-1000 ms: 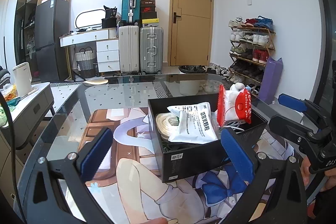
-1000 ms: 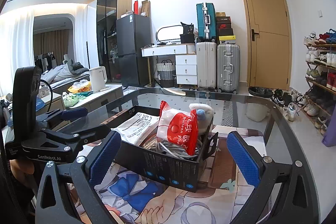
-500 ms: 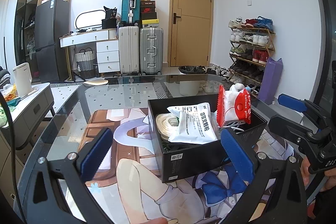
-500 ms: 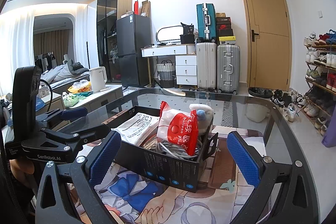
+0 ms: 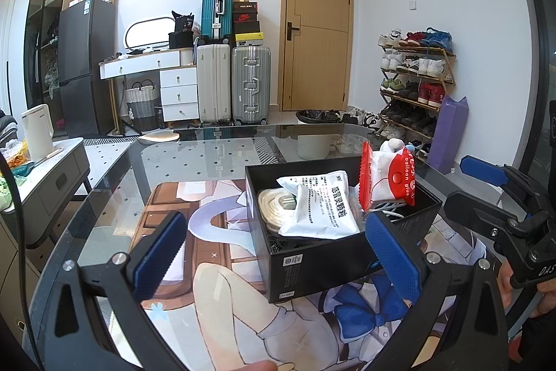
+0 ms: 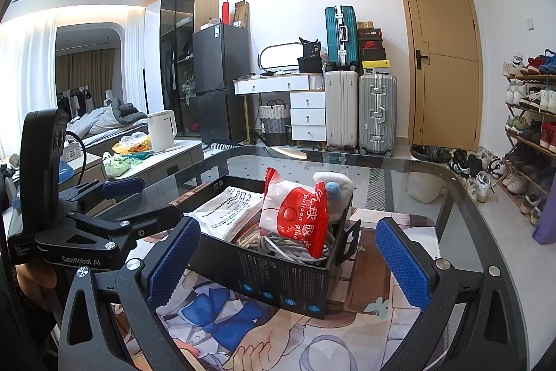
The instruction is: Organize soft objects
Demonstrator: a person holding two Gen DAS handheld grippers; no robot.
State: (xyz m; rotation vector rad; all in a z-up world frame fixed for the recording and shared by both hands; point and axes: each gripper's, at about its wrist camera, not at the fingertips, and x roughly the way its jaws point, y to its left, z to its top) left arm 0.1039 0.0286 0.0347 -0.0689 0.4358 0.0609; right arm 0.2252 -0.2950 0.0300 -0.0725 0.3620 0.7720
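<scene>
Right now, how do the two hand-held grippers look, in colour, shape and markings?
Both are black frames with silver screws and blue textured pads. The left hand-held gripper has a black cable beside it and reads "GenRobot.AI" in the right wrist view. The right hand-held gripper shows white letters "DAS".

A black box (image 5: 323,261) holds a white packet (image 5: 319,207), red-white balloon-glue bag (image 5: 389,179) and cables (image 6: 278,244).

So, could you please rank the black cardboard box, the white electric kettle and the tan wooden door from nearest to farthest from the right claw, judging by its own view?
1. Black cardboard box: directly ahead of the right claw, on the table.
2. White electric kettle: left, on the side counter.
3. Tan wooden door: right, far wall.
</scene>
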